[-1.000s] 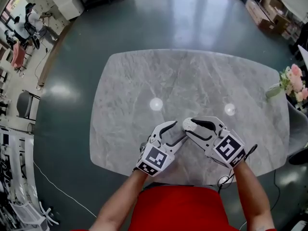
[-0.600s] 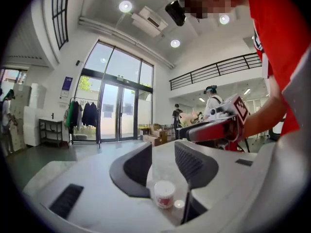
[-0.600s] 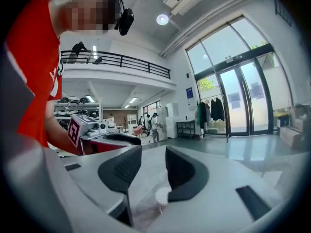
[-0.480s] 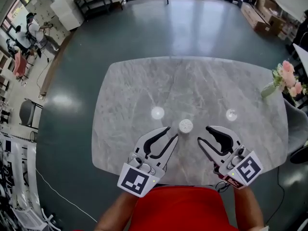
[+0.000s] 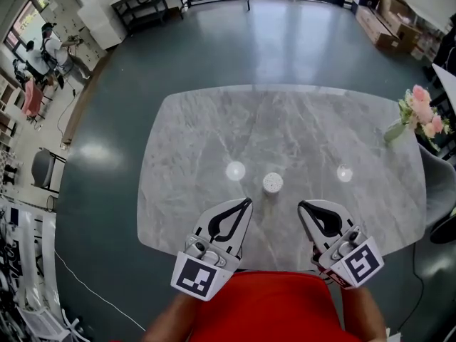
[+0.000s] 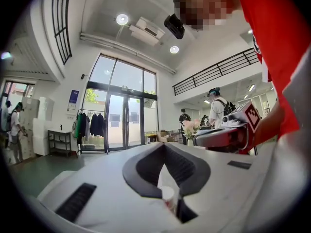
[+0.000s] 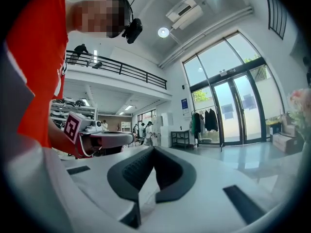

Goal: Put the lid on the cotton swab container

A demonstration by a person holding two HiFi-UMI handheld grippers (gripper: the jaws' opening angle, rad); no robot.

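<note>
The cotton swab container (image 5: 273,183), a small white cylinder with its lid on top, stands upright on the grey marble table (image 5: 214,120), near the front edge. My left gripper (image 5: 246,201) is shut and empty, a little short of the container on its left. My right gripper (image 5: 302,206) is also shut and empty, a little short of it on its right. In the left gripper view the container (image 6: 168,197) shows low through the gap behind the closed left gripper (image 6: 164,145) tips, apart from them. The right gripper (image 7: 154,148) shows nothing between its jaws.
A vase of pink flowers (image 5: 422,118) stands at the table's right edge. Two bright light reflections (image 5: 234,170) lie on the marble beside the container. The table's front edge runs just under both grippers, against the person's red shirt (image 5: 267,306).
One second ago both grippers met over the container. They have since drawn back toward the person and apart, leaving the container standing alone, and both pairs of jaws have closed.
</note>
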